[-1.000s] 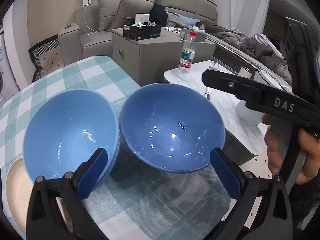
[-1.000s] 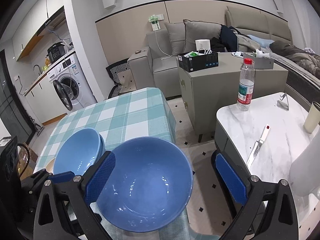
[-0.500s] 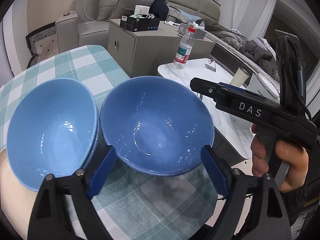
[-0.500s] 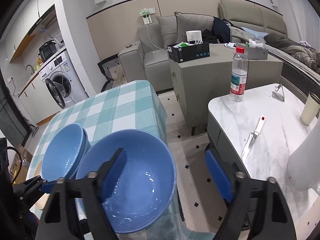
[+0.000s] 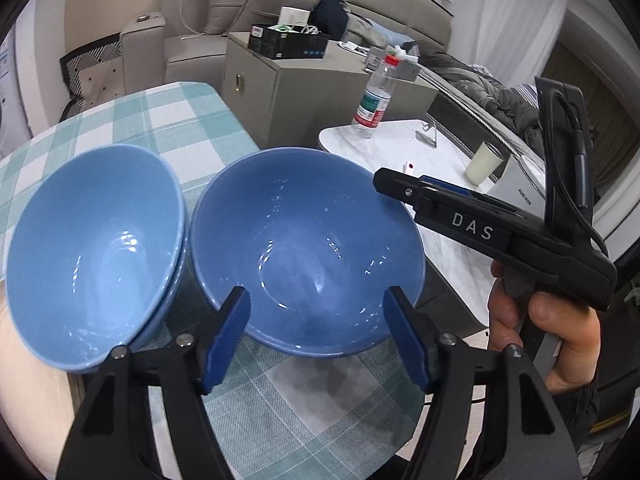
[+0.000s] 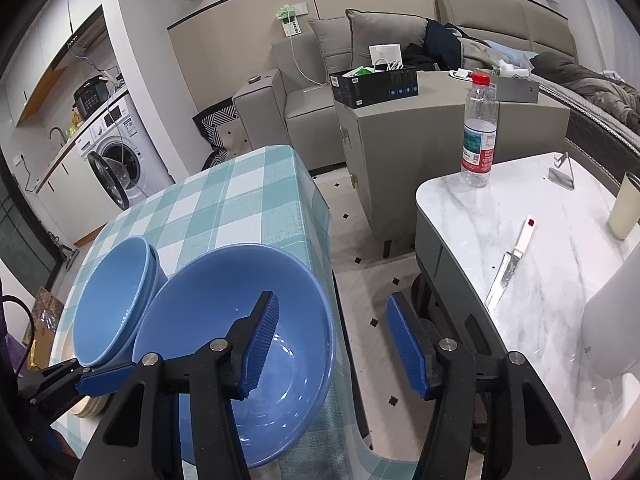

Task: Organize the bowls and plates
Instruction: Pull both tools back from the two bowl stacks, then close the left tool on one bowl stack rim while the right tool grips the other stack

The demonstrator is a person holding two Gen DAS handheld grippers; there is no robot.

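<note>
Both tongs narrower than before, closing, left [image 5: 316, 336] and right [image 6: 332, 344] astride empty blue bowl [image 5: 308, 248] rim, unpinched.

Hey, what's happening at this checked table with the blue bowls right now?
A person holds two handheld grippers over the teal checked tablecloth. Both are closing around the single darker blue ceramic bowl: the left gripper at its near rim, the right gripper straddling its right rim, neither pressing yet. Beside it sits a stack of lighter blue bowls, untouched.
</note>
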